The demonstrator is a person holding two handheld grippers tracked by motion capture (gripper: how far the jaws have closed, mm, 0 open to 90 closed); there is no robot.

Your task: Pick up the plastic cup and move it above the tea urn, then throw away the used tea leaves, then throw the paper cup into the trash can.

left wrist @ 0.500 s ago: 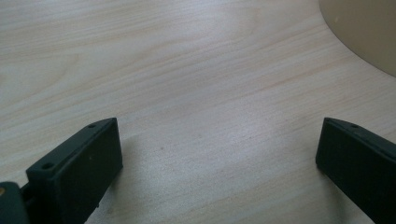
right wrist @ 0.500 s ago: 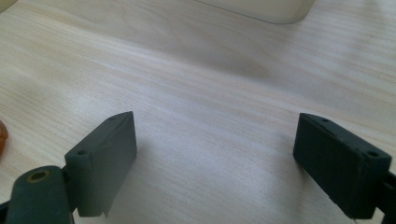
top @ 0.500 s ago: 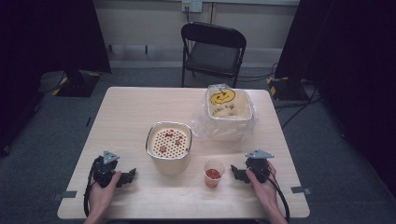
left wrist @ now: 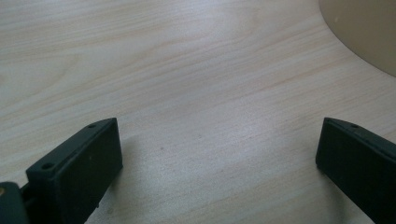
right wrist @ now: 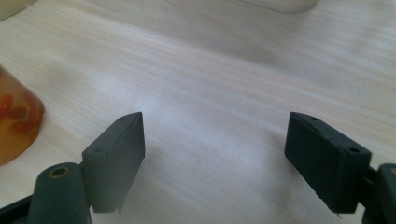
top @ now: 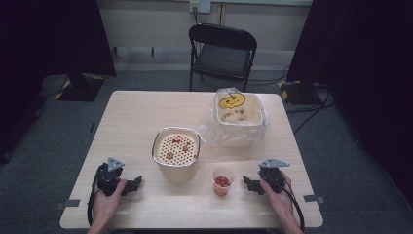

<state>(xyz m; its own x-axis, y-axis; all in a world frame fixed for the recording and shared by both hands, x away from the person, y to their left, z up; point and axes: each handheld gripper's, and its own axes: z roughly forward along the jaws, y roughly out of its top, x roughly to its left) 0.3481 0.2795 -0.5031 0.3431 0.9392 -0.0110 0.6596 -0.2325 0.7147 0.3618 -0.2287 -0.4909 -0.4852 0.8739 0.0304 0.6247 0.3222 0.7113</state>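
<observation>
A cream pot with a perforated insert holding a few red pieces stands mid-table; its wall edges the left gripper view. To its right sits a small clear cup with red bits inside, seen close in the right gripper view. A white tub with a yellow smiley, wrapped in clear plastic, stands behind. My left gripper rests open on the table at front left, nothing between its jaws. My right gripper lies open just right of the cup, jaws empty.
The light wooden table has bare room at its back left. A black folding chair stands beyond the far edge. Dark curtains flank the room, and cables lie on the grey floor.
</observation>
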